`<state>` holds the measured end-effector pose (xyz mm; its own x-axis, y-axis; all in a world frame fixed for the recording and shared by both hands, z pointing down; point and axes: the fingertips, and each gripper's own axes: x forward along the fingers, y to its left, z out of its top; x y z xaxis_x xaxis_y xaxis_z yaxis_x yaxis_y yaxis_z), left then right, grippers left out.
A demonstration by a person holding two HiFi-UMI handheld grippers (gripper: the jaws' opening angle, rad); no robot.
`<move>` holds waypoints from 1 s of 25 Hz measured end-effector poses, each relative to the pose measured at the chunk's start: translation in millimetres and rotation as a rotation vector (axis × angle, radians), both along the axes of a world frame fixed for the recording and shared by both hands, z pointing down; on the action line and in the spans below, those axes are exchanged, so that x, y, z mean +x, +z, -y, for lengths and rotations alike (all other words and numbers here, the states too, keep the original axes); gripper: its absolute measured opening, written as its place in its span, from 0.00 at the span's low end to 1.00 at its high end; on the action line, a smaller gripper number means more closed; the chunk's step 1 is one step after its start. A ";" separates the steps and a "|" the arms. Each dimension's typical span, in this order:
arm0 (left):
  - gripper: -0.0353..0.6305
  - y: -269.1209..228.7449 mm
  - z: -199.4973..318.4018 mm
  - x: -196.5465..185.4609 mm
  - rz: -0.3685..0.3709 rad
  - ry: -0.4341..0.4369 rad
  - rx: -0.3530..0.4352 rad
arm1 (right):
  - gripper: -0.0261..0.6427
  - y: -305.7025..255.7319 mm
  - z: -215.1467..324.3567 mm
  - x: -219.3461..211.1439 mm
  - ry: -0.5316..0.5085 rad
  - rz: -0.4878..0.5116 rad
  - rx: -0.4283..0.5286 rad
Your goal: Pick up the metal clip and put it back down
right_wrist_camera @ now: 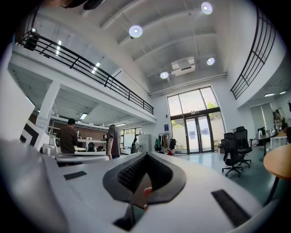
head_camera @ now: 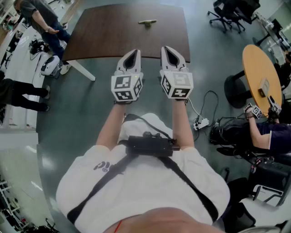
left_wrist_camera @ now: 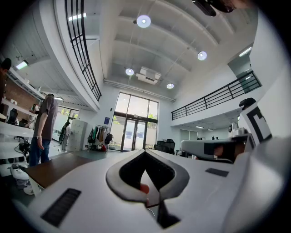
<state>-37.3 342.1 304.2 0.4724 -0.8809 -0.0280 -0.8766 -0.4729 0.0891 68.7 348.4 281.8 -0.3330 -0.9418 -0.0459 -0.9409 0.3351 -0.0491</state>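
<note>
The metal clip (head_camera: 147, 22) lies near the far edge of the brown table (head_camera: 104, 41), small and brass-coloured. Both grippers are held level side by side, short of the table's near edge and well back from the clip. My left gripper (head_camera: 132, 53) has its jaws meeting at the tip with nothing between them; the left gripper view shows the same closed tip (left_wrist_camera: 145, 154). My right gripper (head_camera: 169, 49) is likewise shut and empty, as its own view shows (right_wrist_camera: 146, 155). Neither gripper view shows the clip.
A person (head_camera: 45, 20) stands at the table's far left corner. A round orange table (head_camera: 257, 68) and a black stool (head_camera: 236, 88) stand to the right, with a seated person (head_camera: 268, 134) nearby. Cables and a power strip (head_camera: 201, 122) lie on the floor. Office chairs (head_camera: 229, 13) stand at the back right.
</note>
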 end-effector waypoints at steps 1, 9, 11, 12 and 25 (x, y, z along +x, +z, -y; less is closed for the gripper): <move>0.05 1.7 -0.4 -0.3 -0.001 -0.003 -0.004 | 0.05 0.9 0.2 -2.6 -0.006 -0.002 -0.002; 0.05 2.7 2.7 -3.9 -0.015 -0.017 -0.008 | 0.05 6.8 0.2 -18.8 -0.041 -0.021 -0.012; 0.05 5.4 3.5 -1.2 -0.017 -0.015 -0.009 | 0.05 9.4 0.4 -17.3 -0.042 -0.018 -0.013; 0.05 6.9 3.3 0.7 -0.017 -0.014 -0.011 | 0.05 9.9 0.4 -15.7 -0.044 -0.013 -0.014; 0.05 21.7 37.9 19.9 -0.005 -0.049 -0.039 | 0.05 17.9 40.4 11.1 -0.073 0.020 -0.024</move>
